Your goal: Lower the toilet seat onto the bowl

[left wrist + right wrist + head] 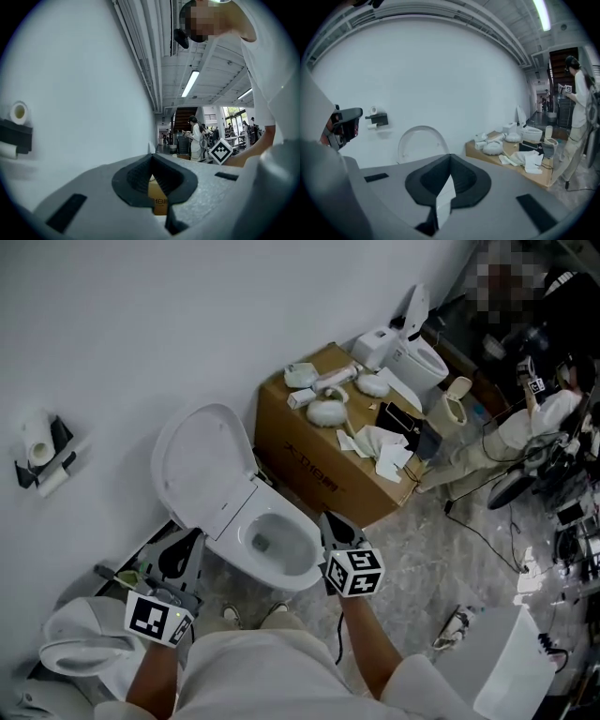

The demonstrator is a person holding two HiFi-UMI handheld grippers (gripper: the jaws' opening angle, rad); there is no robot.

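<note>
The white toilet stands against the wall with its seat and lid [202, 465] raised upright over the open bowl [281, 542]. My right gripper [327, 517] hovers just right of the bowl's front rim, shut and holding nothing. My left gripper [194, 536] is at the bowl's left side, below the raised seat, also shut and empty. In the right gripper view the raised seat [421, 140] stands ahead beyond the closed right gripper [450, 156]. The left gripper view looks along the wall past the closed left gripper [152, 156]; the toilet is hidden there.
A cardboard box [323, 470] with white fittings on top stands right of the toilet. A paper holder [42, 457] hangs on the wall at left. Another white toilet [80, 641] sits at lower left. A small toilet [417, 357], cables and a person [530, 423] are at the right.
</note>
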